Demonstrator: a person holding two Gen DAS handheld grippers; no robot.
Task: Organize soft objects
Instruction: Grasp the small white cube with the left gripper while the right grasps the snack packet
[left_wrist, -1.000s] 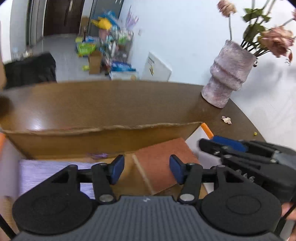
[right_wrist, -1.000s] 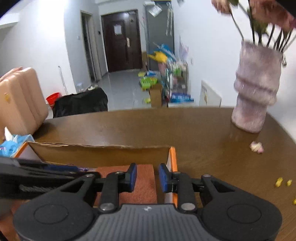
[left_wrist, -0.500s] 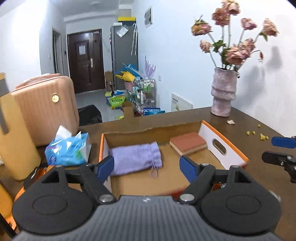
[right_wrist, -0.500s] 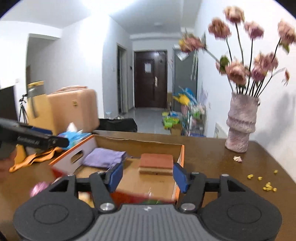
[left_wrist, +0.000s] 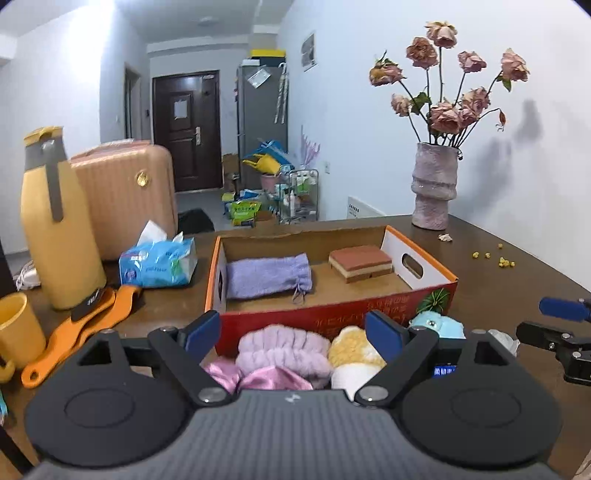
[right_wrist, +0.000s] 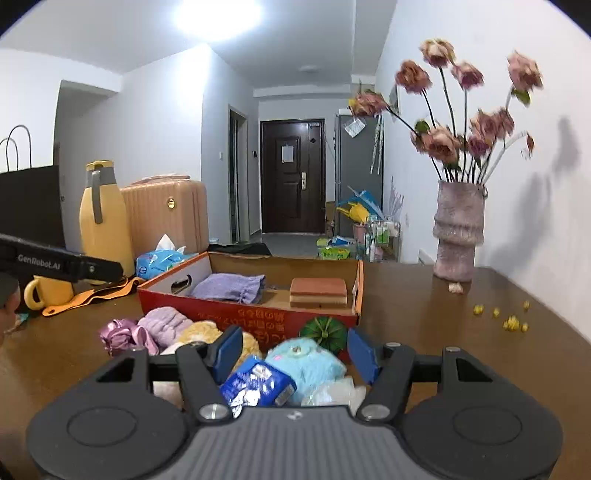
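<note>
A red cardboard box (left_wrist: 424, 291) (right_wrist: 243, 314) on the brown table holds a purple pouch (left_wrist: 267, 275) (right_wrist: 229, 287) and a brown sponge (left_wrist: 360, 263) (right_wrist: 318, 292). In front of it lies a pile: a lilac headband (left_wrist: 282, 352) (right_wrist: 164, 325), a pink satin scrunchie (left_wrist: 258, 380) (right_wrist: 118, 336), a yellow plush (left_wrist: 352, 350) (right_wrist: 201, 332), a light blue plush (left_wrist: 437, 326) (right_wrist: 306, 363) and a blue packet (right_wrist: 256, 384). My left gripper (left_wrist: 293, 334) is open and empty above the headband. My right gripper (right_wrist: 293, 350) is open and empty above the blue plush.
A yellow bottle (left_wrist: 55, 229), yellow mug (left_wrist: 14, 328), orange strap (left_wrist: 85, 328) and tissue pack (left_wrist: 159, 260) stand left of the box. A vase of dried roses (left_wrist: 434, 192) (right_wrist: 458, 236) stands at the back right, with yellow crumbs (right_wrist: 511, 319) near it. A suitcase (left_wrist: 129, 195) is behind.
Both grippers have pulled back and up out of the box, away from the sponge, and opened wider. The pile of soft things in front of the box has come into view.
</note>
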